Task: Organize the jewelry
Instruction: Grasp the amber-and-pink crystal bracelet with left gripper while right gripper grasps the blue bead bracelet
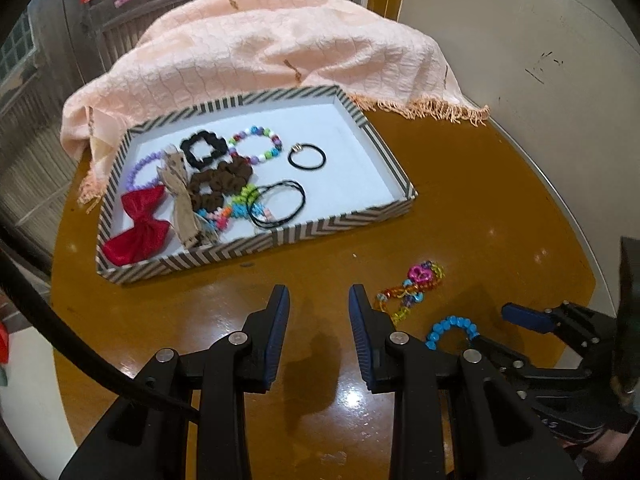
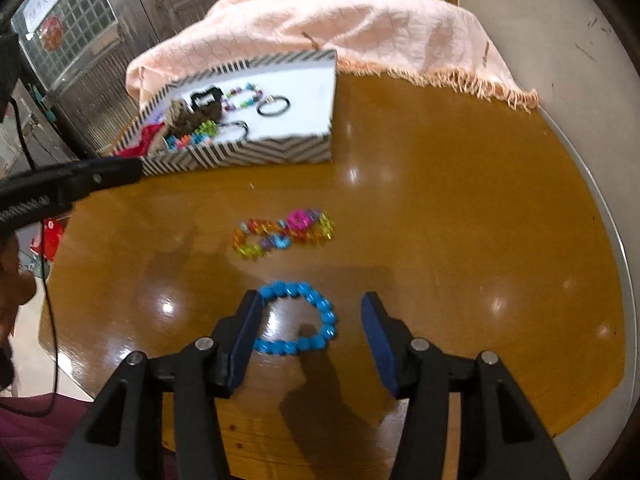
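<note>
A striped tray (image 1: 340, 226) (image 2: 256, 152) on the brown table holds hair ties, bead bracelets and a red bow (image 1: 140, 230). Two pieces lie loose on the table: a multicoloured bead bracelet (image 1: 412, 290) (image 2: 284, 232) and a blue bead bracelet (image 1: 450, 328) (image 2: 298, 322). My left gripper (image 1: 318, 300) is open over bare table, in front of the tray, with nothing between its fingers. My right gripper (image 2: 312, 308) is open and straddles the blue bracelet; its left pad is close to the beads, the right pad stands apart. In the left wrist view the right gripper (image 1: 496, 328) sits at the lower right.
A peach fringed cloth (image 1: 280, 48) (image 2: 340, 20) is heaped behind the tray. The round table's pale rim (image 1: 560, 184) curves along the right. A black cable (image 1: 60, 320) hangs at the left. Bare table (image 2: 460, 220) lies right of the loose bracelets.
</note>
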`<state>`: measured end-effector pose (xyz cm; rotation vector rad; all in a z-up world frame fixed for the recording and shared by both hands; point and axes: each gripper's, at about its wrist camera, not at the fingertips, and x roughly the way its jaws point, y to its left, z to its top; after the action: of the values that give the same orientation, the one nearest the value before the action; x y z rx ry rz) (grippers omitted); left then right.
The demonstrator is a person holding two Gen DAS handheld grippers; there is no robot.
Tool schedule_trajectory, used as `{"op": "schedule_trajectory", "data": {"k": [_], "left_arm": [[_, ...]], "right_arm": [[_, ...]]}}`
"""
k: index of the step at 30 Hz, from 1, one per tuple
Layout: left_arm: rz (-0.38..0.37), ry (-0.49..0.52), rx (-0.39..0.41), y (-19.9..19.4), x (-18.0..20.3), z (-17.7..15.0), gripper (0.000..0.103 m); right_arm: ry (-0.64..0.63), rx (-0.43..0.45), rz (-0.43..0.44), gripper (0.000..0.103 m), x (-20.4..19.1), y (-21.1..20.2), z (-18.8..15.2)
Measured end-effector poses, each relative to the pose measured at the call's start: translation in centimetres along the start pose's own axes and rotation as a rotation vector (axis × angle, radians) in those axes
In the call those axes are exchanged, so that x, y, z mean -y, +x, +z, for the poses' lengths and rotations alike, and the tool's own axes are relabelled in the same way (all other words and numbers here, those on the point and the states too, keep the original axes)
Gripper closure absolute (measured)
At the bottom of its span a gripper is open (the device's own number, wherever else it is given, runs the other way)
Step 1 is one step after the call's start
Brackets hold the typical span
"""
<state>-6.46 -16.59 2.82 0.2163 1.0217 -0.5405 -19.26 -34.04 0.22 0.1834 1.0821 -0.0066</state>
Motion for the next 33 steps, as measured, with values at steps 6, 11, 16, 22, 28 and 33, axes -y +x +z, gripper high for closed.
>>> {"op": "schedule_trajectory", "data": {"k": [6, 11, 16, 22, 28, 33], "left_arm": [[-0.009, -0.005, -0.036, 1.1, 0.1, -0.1, 0.085], [-0.041, -0.006, -0.067, 2.1, 0.4, 0.0, 0.085], [-0.101, 0.012, -0.101, 3.3, 1.5, 0.4, 0.079], [-0.175, 0.075, -0.168, 5.6, 4.2, 0.5, 0.078], [-0.144, 0.173, -0.187, 7.6, 6.5, 0.6, 0.077], [-0.125, 0.213, -0.197, 8.8, 7.6, 0.7, 0.077]], "right_arm": [[-0.041, -0.027, -0.021, 0.054, -0.4, 2.1, -0.6], [-0.099, -0.027, -0.076, 0.077, -0.5, 2.9, -0.6], [-0.119, -0.053, -0.083, 0.093, 0.1, 2.6, -0.9], [-0.086, -0.059, -0.058, 0.093, 1.5, 2.3, -1.3], [-0.084, -0.042, -0.041, 0.093, 2.1, 2.2, -1.5], [-0.096, -0.030, -0.045, 0.093, 1.8, 2.2, -1.6]]}}
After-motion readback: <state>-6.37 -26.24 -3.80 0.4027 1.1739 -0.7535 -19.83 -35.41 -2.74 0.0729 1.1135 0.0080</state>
